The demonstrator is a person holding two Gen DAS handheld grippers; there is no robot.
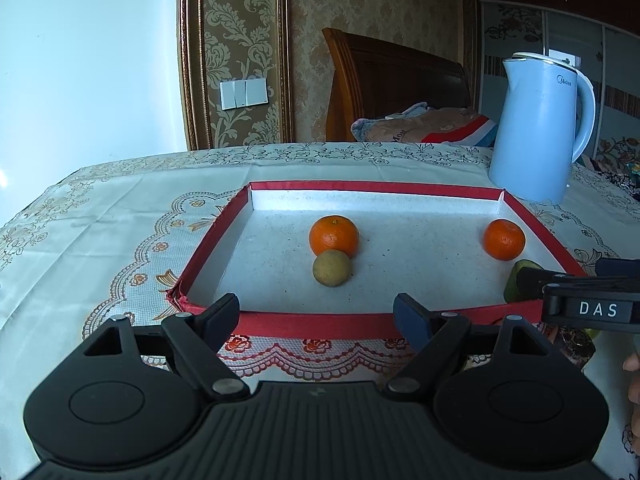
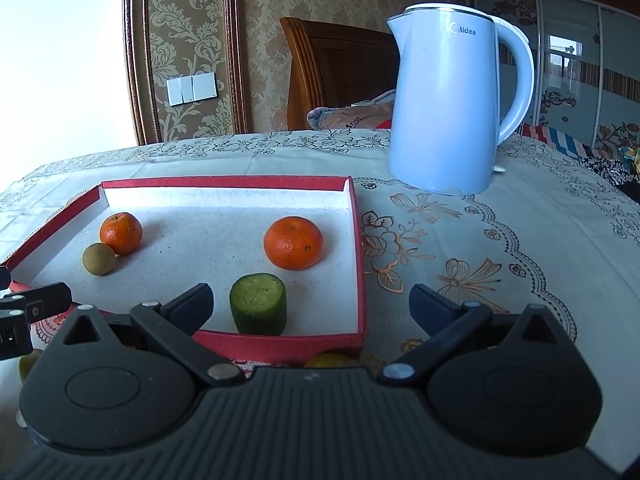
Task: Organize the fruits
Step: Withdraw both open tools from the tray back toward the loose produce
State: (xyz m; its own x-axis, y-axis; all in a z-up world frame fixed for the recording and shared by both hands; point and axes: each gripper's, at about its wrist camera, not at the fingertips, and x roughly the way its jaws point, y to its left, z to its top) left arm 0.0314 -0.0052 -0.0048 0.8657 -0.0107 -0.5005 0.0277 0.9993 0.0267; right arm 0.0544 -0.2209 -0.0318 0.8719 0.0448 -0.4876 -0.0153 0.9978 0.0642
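A red-rimmed shallow tray (image 1: 304, 325) (image 2: 357, 256) lies on the table. In it are two oranges (image 1: 334, 236) (image 1: 504, 239), a small tan round fruit (image 1: 332, 268) touching the left orange, and a green cut fruit piece (image 2: 259, 303) near the front right corner. The same oranges (image 2: 121, 233) (image 2: 293, 243) and tan fruit (image 2: 99, 259) show in the right wrist view. My left gripper (image 1: 316, 312) is open and empty at the tray's front rim. My right gripper (image 2: 312, 304) is open and empty just behind the green piece. A yellow fruit (image 2: 332, 360) lies outside the tray, partly hidden.
A light blue electric kettle (image 1: 538, 128) (image 2: 448, 100) stands behind the tray's right corner. A floral lace tablecloth (image 1: 100, 232) covers the table. Another yellowish fruit (image 2: 26, 364) shows at the left edge. A bed and wall are behind.
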